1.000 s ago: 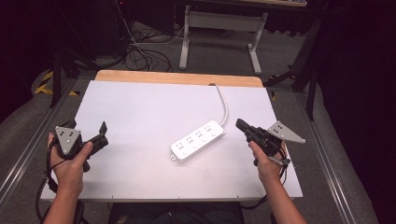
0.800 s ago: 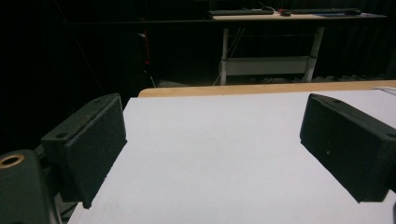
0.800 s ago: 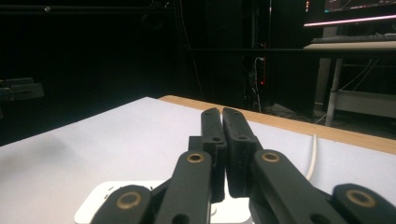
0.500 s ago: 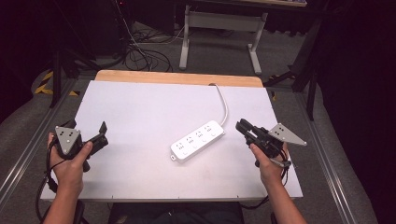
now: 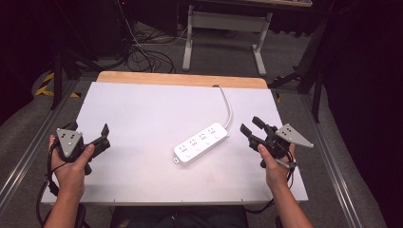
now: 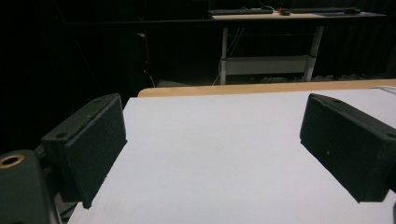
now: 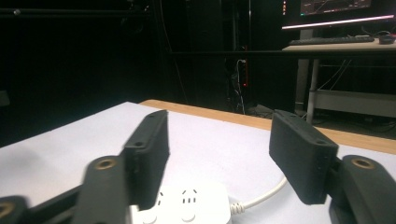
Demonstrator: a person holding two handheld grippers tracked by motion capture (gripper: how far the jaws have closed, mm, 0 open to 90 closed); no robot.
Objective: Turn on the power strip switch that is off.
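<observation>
A white power strip point(image 5: 202, 143) lies slantwise on the white table point(image 5: 142, 114), right of centre. Its white cable point(image 5: 228, 102) curves off toward the far edge. At the table's left front, a hand holds my left gripper point(image 5: 89, 128) open over bare table. In the left gripper view the gripper point(image 6: 212, 149) has its jaws wide apart with nothing between them. My right gripper point(image 5: 249, 124) is open just right of the strip's cable end, apart from it. The right gripper view shows the gripper point(image 7: 219, 140) pointing over the strip point(image 7: 187, 205) and its cable point(image 7: 261, 193).
A wooden strip point(image 5: 180, 78) borders the table's far edge. Beyond it stand a desk frame point(image 5: 223, 23) and loose cables on the floor point(image 5: 142, 57). Metal rails point(image 5: 28, 156) run along both sides of the table.
The right gripper has shifted very slightly beside the power strip. The left gripper and the strip have stayed in place.
</observation>
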